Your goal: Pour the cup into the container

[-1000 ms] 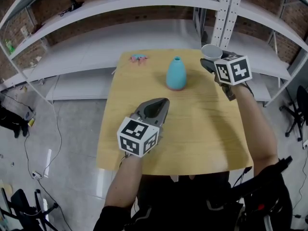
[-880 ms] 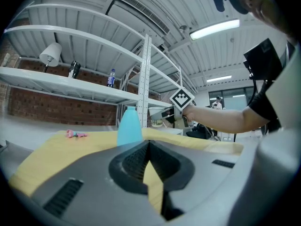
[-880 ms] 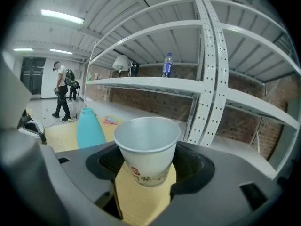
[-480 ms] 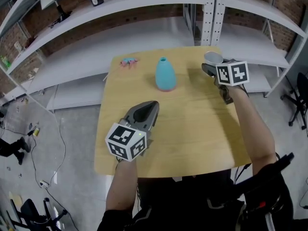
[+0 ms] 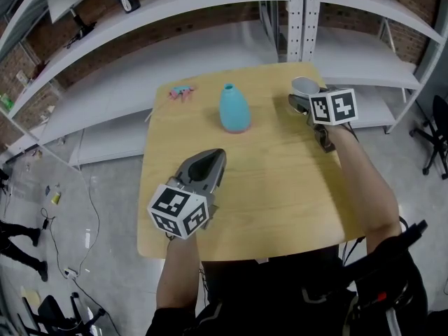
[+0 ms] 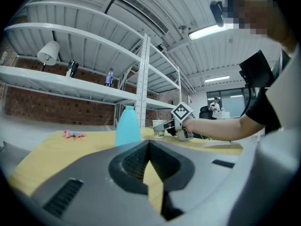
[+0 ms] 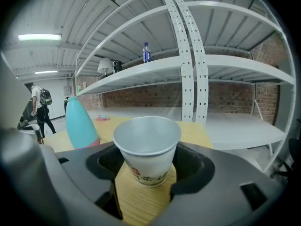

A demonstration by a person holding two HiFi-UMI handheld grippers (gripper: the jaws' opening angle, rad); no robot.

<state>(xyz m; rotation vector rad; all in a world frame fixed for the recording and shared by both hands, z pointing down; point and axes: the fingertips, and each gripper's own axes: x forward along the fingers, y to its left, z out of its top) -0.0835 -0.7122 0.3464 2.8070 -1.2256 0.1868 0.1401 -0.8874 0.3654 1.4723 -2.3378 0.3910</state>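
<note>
A white paper cup point(image 5: 304, 86) stands upright near the far right corner of the wooden table point(image 5: 280, 187). My right gripper point(image 5: 302, 98) is shut on the cup; in the right gripper view the cup point(image 7: 148, 147) fills the gap between the jaws, its base on the wood. The container, a teal vase point(image 5: 234, 110) with a narrow neck and pink base, stands at the table's far middle, left of the cup point(image 7: 80, 124). My left gripper point(image 5: 213, 157) hovers shut and empty over the table's near left, pointing at the vase point(image 6: 127, 126).
A small pink and blue object point(image 5: 180, 92) lies at the table's far left corner. White metal shelving point(image 5: 210, 47) curves behind the table, with a perforated post point(image 5: 301, 19) just beyond the cup. In the right gripper view a person point(image 7: 40, 109) stands far off.
The head view has shifted, so the table sits further left and lower in the picture. Cup, vase and both grippers keep about the same places on the table.
</note>
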